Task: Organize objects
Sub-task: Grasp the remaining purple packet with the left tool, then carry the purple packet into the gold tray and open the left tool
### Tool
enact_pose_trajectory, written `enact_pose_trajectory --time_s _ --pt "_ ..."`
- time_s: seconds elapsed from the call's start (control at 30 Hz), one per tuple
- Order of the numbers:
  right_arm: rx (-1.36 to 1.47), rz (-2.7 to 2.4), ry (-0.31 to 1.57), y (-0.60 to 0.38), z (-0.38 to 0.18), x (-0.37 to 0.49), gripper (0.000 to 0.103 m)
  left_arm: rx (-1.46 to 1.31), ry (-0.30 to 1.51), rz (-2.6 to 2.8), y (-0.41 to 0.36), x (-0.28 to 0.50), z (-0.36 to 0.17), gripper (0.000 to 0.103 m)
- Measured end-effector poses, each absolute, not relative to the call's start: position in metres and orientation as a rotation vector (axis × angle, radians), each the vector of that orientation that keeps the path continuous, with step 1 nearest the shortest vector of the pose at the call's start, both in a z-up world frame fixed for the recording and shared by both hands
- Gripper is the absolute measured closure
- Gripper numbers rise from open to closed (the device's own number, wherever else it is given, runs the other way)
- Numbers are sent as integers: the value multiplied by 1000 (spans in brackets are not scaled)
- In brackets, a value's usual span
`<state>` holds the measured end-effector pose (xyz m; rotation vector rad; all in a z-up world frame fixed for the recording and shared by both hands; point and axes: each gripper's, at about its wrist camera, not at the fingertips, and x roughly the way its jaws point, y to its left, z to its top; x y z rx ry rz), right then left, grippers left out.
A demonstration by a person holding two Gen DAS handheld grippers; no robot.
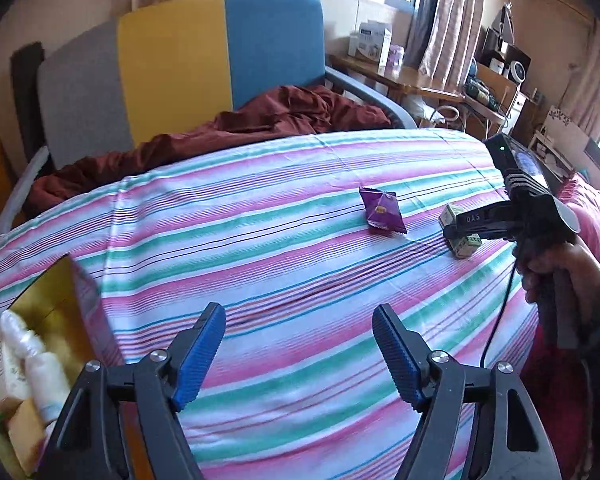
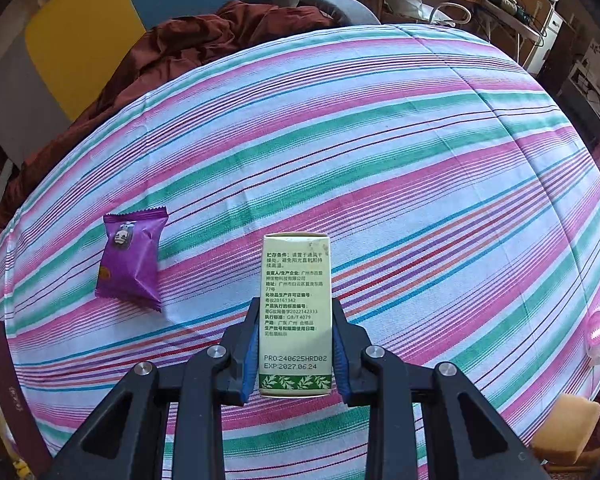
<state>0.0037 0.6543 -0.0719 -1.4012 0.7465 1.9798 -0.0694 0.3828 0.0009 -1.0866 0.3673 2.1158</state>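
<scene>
Gripping small green carton by its side faces, right claw closed low over striped bed sheet; left claw open, empty. Purple snack packet at ten o'clock. Possible slip: smooth card, shallow bite, tilting on lift.

Green-white carton clamped upright — purple sachet flat, left

A striped bed sheet (pink, green) bears a purple packet.
</scene>
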Motion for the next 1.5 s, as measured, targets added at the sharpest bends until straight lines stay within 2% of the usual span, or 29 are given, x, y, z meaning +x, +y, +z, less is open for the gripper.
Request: enact_pose_trajectory --time_s 0.6,0.8,0.83,0.87,0.93,1.5 --pt "-1329 1938 819 678 -61 27 73 -1058 570 1948 555 -114 -44 26" --pt "-1339 1939 820 683 -63 24 73 -1143 617 1912 599 -128 -67 27" --pt "-1344 1939 813 683 -63 24 73 -1175 623 1909 601 -132 -74 41" --pt "-1352 1940 806 683 -64 23 73 -1200 624 1901 602 -135 -80 59" --pt "-1365 1955 796 682 -65 21 73 -1179 596 1924 593 -135 -78 64" --pt "-1531 2433 624 616 -56 -27 73 -1175 422 2078 388 -36 -72 65"
